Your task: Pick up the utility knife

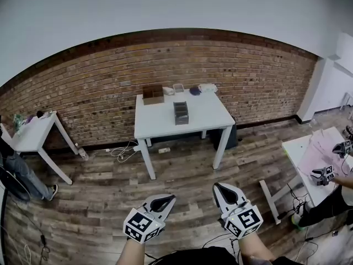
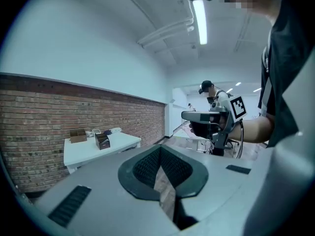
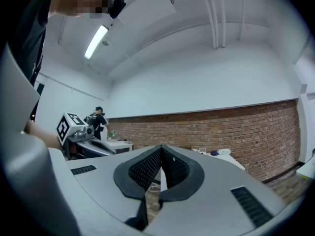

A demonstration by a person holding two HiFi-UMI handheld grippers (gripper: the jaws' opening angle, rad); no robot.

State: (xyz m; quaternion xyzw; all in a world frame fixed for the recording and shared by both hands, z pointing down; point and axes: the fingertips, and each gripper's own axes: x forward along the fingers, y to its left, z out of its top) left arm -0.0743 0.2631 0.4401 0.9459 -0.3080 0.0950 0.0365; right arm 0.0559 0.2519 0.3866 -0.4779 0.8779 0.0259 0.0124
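Note:
I cannot make out a utility knife in any view. The white table (image 1: pixel 204 117) stands far ahead against the brick wall, carrying a brown box (image 1: pixel 153 94), a dark organiser (image 1: pixel 181 113) and small items at its back edge. My left gripper (image 1: pixel 169 199) and right gripper (image 1: pixel 217 187) hang low in front of me over the wooden floor, well short of the table. Both are shut with nothing between the jaws. The left gripper view shows its own jaws (image 2: pixel 160 150) closed, with the right gripper (image 2: pixel 206 124) beside them. The right gripper view also shows closed jaws (image 3: pixel 161 150).
A small white table (image 1: pixel 33 134) stands at the left with a person's legs (image 1: pixel 22 175) beside it. Another white table (image 1: pixel 306 150) at the right has a second person's grippers (image 1: pixel 325 173) over it. Cables (image 1: pixel 124 150) lie on the floor under the middle table.

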